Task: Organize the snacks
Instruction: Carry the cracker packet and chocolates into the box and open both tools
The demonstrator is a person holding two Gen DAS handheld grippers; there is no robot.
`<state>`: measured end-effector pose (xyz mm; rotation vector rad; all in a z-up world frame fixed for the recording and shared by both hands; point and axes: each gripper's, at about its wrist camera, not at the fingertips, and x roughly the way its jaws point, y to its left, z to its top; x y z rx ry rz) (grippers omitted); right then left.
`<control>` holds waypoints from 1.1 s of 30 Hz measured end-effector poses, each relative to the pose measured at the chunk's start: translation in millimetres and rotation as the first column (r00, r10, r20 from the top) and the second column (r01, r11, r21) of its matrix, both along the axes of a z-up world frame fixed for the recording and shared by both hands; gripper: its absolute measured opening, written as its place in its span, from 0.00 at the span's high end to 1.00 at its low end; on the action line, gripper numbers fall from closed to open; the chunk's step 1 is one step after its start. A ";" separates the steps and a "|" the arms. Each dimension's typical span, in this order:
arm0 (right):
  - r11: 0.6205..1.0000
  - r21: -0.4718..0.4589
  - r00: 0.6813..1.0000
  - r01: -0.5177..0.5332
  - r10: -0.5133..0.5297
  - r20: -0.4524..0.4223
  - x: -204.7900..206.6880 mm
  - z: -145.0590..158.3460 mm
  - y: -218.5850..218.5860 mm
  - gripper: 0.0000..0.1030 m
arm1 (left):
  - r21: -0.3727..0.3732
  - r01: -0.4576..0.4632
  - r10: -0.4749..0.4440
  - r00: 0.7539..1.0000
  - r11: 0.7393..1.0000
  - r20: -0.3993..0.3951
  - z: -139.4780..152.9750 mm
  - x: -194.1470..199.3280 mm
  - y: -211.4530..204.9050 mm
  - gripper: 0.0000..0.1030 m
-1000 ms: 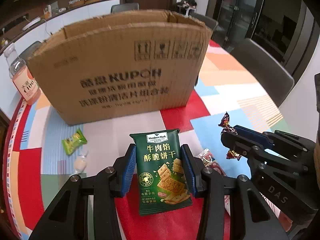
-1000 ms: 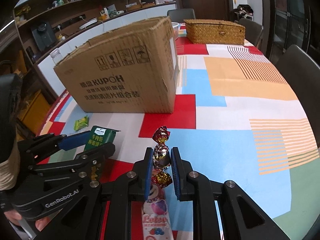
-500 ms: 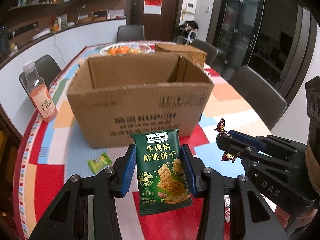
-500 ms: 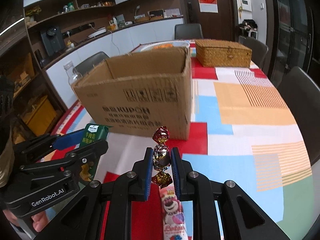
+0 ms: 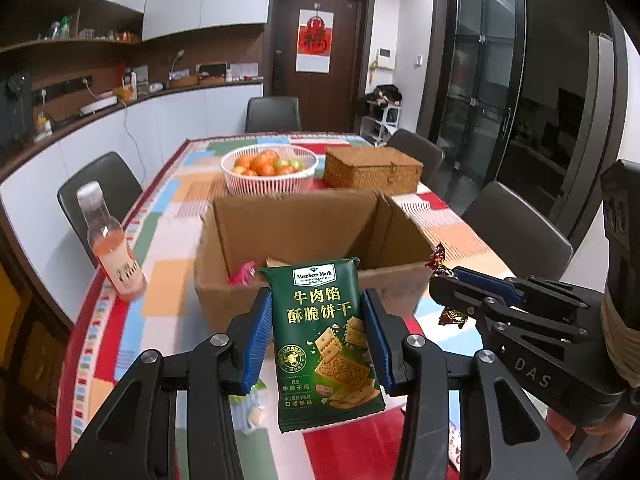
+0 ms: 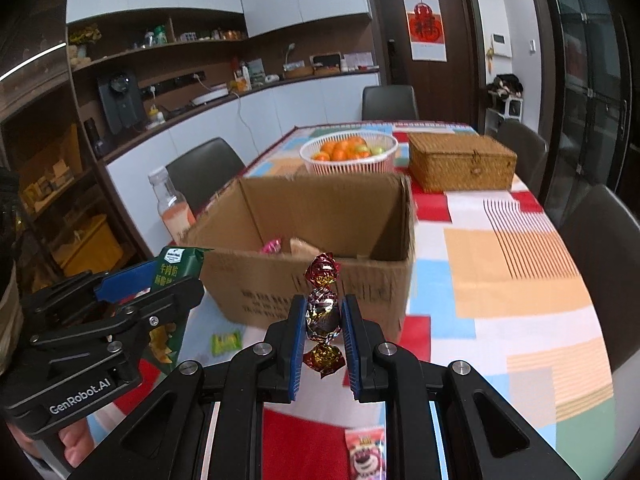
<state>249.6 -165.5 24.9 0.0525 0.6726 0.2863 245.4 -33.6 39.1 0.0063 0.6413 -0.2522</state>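
My left gripper (image 5: 318, 320) is shut on a dark green cracker packet (image 5: 326, 344), held upright just in front of the open cardboard box (image 5: 312, 236). A foil-wrapped candy (image 6: 323, 312), red and gold at its twisted ends, stands pinched in my right gripper (image 6: 323, 316), which hangs over the near side of the same box (image 6: 320, 220). Inside the box I see a pink wrapper (image 6: 272, 246) and a tan packet. The right gripper (image 5: 448, 284) also shows in the left wrist view, and the left gripper (image 6: 160, 284) with the packet (image 6: 172, 268) in the right wrist view.
On the colourful tablecloth lie a small green candy (image 6: 226, 342) and a pink packet (image 6: 362, 454) near me. A bottle of pink drink (image 5: 112, 248) stands left of the box. Behind it stand a white fruit basket (image 5: 270, 170) and a wicker box (image 5: 372, 170). Dark chairs ring the table.
Both grippers have risen with their snacks. The views now look down into the open box instead of at its front wall. Grips are unchanged.
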 end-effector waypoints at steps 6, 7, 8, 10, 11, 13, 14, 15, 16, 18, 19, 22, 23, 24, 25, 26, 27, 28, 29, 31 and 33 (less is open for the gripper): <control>1.000 0.000 0.999 -0.012 0.012 0.047 17.0 21.6 9.8 0.81 | 0.025 -0.017 0.015 0.999 1.000 0.047 20.7 13.7 7.7 0.57; 1.000 0.002 0.998 -0.015 0.014 0.053 20.2 24.3 11.2 0.81 | 0.028 -0.020 0.018 0.998 0.999 0.052 22.0 14.6 8.9 0.57; 1.000 0.002 0.998 -0.017 0.017 0.056 23.0 26.4 12.3 0.81 | 0.031 -0.023 0.021 0.998 0.999 0.061 25.9 18.2 10.4 0.57; 1.000 0.002 0.998 -0.020 0.020 0.064 30.3 31.0 14.8 0.81 | 0.037 -0.026 0.023 0.997 0.999 0.072 30.4 23.0 12.5 0.57; 1.000 0.002 0.998 -0.021 0.021 0.066 33.2 32.8 15.6 0.81 | 0.041 -0.029 0.025 0.997 0.999 0.076 32.1 25.8 12.9 0.57; 1.000 0.004 0.997 -0.021 0.020 0.071 40.2 36.7 17.5 0.81 | 0.048 -0.031 0.027 0.996 0.998 0.085 36.0 31.9 13.6 0.57; 1.000 0.005 0.997 -0.020 0.019 0.071 43.1 37.8 17.5 0.81 | 0.050 -0.032 0.027 0.996 0.998 0.086 36.9 35.3 14.3 0.57; 1.000 0.006 0.997 -0.020 0.019 0.071 45.4 38.9 18.0 0.81 | 0.053 -0.032 0.027 0.996 0.998 0.086 37.1 38.8 14.6 0.57; 1.000 0.005 0.997 -0.021 0.021 0.069 49.7 39.9 18.6 0.81 | 0.057 -0.032 0.028 0.996 0.998 0.084 37.5 43.7 15.1 0.57; 1.000 -0.002 0.998 -0.021 0.021 0.067 55.2 39.9 20.0 0.81 | 0.061 -0.034 0.029 0.996 0.998 0.078 36.4 52.1 16.4 0.57; 1.000 -0.008 0.998 -0.020 0.021 0.066 58.5 39.7 20.8 0.81 | 0.062 -0.035 0.031 0.997 0.997 0.073 35.6 56.5 16.8 0.57; 1.000 -0.017 0.998 -0.018 0.019 0.059 67.4 38.2 22.1 0.81 | 0.065 -0.036 0.032 0.998 0.997 0.057 32.9 67.7 17.4 0.57; 1.000 -0.021 0.998 -0.016 0.017 0.054 70.9 37.6 22.9 0.81 | 0.067 -0.035 0.031 0.998 0.997 0.053 31.4 71.7 17.4 0.57; 1.000 -0.023 0.999 -0.015 0.016 0.050 73.8 36.8 23.1 0.81 | 0.070 -0.034 0.031 0.998 0.997 0.047 29.5 75.7 17.5 0.57; 1.000 -0.025 0.999 -0.014 0.015 0.045 77.5 35.8 23.3 0.81 | 0.073 -0.033 0.030 0.999 0.997 0.039 27.5 79.9 16.9 0.57; 1.000 -0.027 0.999 -0.014 0.015 0.038 81.1 33.9 23.8 0.81 | 0.075 -0.031 0.029 0.999 0.997 0.030 25.5 84.3 16.5 0.57; 1.000 -0.027 0.999 -0.012 0.013 0.033 83.9 32.7 24.1 0.81 | 0.077 -0.028 0.027 0.999 0.997 0.021 23.0 89.4 15.9 0.57; 1.000 -0.028 1.000 -0.012 0.013 0.025 87.7 31.0 24.5 0.81 | 0.081 -0.027 0.025 1.000 0.996 0.015 20.9 93.6 15.0 0.57; 0.999 -0.030 1.000 -0.011 0.012 0.019 90.1 29.9 25.2 0.81 | 0.086 -0.025 0.024 1.000 0.996 0.008 19.3 96.7 14.2 0.57; 0.999 -0.037 1.000 -0.005 0.006 0.012 95.2 27.4 25.6 0.81 | 0.103 -0.022 0.023 1.000 0.994 -0.003 14.9 104.3 11.9 0.57; 0.999 -0.038 1.000 0.000 0.000 0.003 100.1 25.7 25.3 0.81 | 0.124 -0.035 0.037 0.999 0.992 -0.011 11.6 110.7 11.0 0.54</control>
